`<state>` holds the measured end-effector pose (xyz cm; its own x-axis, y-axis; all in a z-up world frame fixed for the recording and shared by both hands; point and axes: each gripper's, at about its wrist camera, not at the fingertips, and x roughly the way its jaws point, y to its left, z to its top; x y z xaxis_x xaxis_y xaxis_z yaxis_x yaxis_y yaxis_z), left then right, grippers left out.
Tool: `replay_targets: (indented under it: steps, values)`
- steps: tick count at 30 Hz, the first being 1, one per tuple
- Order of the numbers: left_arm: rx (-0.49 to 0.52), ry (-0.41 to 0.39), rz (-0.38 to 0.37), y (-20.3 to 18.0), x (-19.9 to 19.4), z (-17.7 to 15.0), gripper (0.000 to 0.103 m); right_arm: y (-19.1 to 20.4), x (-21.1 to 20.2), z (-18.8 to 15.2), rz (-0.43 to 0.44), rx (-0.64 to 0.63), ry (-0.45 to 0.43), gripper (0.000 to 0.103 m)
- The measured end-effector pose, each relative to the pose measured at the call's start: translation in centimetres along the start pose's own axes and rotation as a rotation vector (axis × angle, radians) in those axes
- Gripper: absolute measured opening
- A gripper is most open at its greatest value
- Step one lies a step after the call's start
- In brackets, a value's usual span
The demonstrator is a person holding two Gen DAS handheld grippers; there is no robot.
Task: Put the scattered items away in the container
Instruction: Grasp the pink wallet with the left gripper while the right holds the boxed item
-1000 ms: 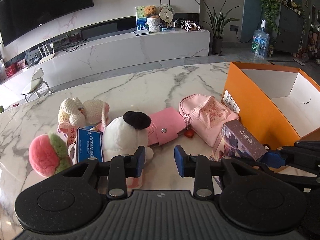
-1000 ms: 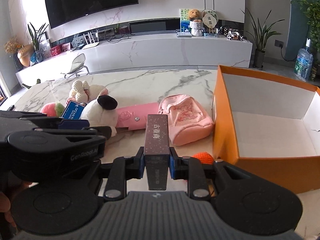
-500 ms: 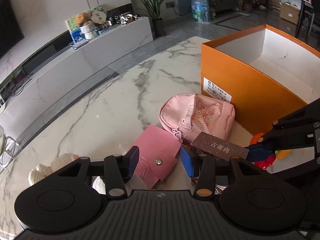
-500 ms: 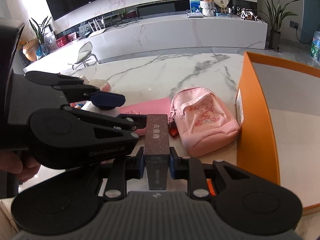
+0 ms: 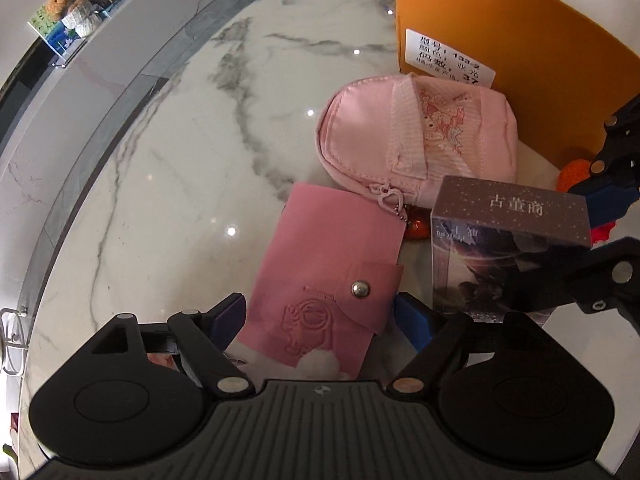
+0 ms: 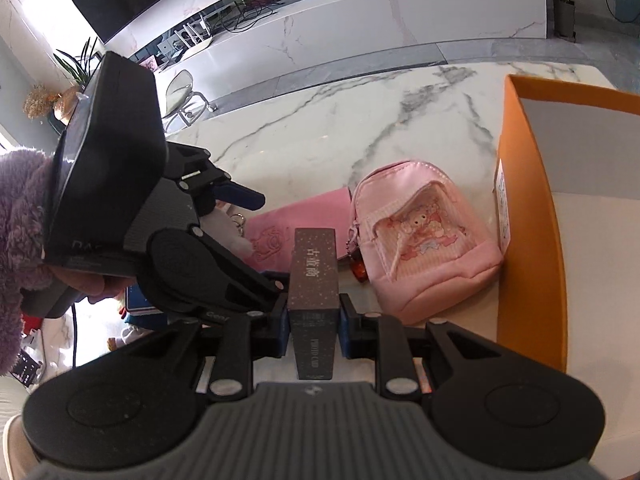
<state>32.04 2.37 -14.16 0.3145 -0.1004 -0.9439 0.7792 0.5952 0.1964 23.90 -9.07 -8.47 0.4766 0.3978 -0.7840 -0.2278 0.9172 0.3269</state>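
— Right, status of the right gripper?

— Clamped. Its two blue pads press the long sides of the dark card box, which stands on edge between them, above the marble table. From the left wrist camera the same box shows its printed face, just beside the left tool.

— And the left gripper?

— Spread wide, holding nothing. The jaws straddle the near end of the pink snap wallet, one pad on either side; I cannot tell whether either pad touches it. A bit of white plush pokes out beneath the wallet's near edge.

— Further out?

— The pink mini backpack lies flat, just beyond the wallet, its heart zip pull resting on the wallet's far corner. Behind it stands the orange box, open-topped, with a white label on the near wall; the backpack lies close against that wall. A small orange knitted piece sits at the box's foot.
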Motion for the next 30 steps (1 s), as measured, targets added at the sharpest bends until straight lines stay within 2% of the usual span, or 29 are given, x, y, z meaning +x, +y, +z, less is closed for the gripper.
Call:
replay_targets:
  steps: [5,7,9,12,16,18,23,30]
  values:
    - [-0.033,0.003,-0.006,0.1,0.1,-0.3,0.095,0.5,0.1,0.5,-0.022,-0.002,0.009,0.026]
    - [-0.012,-0.018,0.017,-0.5,-0.2,-0.4,0.089,0.7,0.2,0.6,-0.030,-0.002,0.013,0.026]
    - [0.007,-0.040,0.042,-1.1,-0.6,-0.5,0.075,0.9,0.3,0.8,-0.039,-0.003,0.017,0.026]
    - [0.011,-0.076,0.078,-1.6,-1.2,-0.6,0.058,1.0,0.2,0.9,-0.054,0.000,0.018,0.026]
    - [-0.021,-0.104,0.112,-2.2,-1.5,-0.9,0.052,0.8,-0.1,0.6,-0.064,0.005,0.022,0.026]
    - [-0.036,-0.116,0.124,-2.5,-1.8,-1.0,0.043,0.8,-0.3,0.3,-0.070,0.006,0.022,0.026]
    - [-0.100,-0.139,0.137,-2.6,-2.3,-1.3,0.037,0.5,-1.0,-0.5,-0.083,0.017,0.019,0.026]
    - [-0.203,-0.197,0.120,-3.6,-5.1,-4.0,0.036,0.5,-2.5,-2.7,-0.088,0.039,0.018,0.026]
